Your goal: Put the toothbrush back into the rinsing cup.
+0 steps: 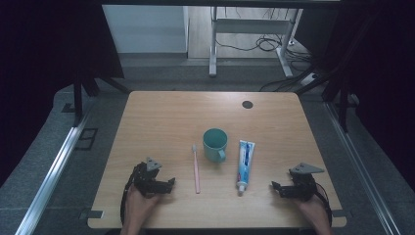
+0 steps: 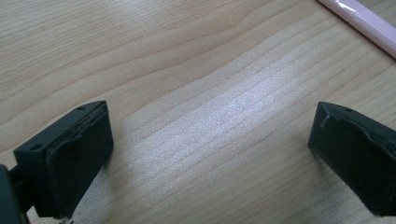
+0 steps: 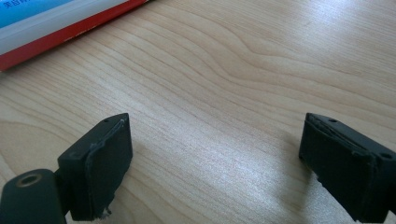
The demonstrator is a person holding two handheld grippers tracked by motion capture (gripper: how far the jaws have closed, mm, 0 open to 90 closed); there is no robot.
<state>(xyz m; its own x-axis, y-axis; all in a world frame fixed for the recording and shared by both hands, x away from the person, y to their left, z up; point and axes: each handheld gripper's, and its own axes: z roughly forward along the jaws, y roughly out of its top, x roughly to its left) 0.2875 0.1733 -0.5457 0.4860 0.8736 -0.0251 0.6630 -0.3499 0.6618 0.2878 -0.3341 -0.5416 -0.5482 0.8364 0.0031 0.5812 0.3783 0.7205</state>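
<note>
1. Wooden table (image 1: 161, 117) is carrying a teal cup (image 1: 215, 144), with a pink toothbrush (image 1: 196, 169) lying left of it and a toothpaste tube (image 1: 244, 165) lying right.
2. You are resting your left gripper (image 1: 166, 184) near the toothbrush, jaws standing wide apart on nothing.
3. You are keeping your right gripper (image 1: 277, 187) just right of the tube's cap, jaws likewise gaping, nothing between them.

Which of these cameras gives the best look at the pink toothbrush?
The high view: there the whole toothbrush lies flat on the table, bristles at the far end, left of the green cup. The left gripper view catches a stretch of its pink handle at the top right corner. The right gripper view shows the toothpaste instead.
</note>
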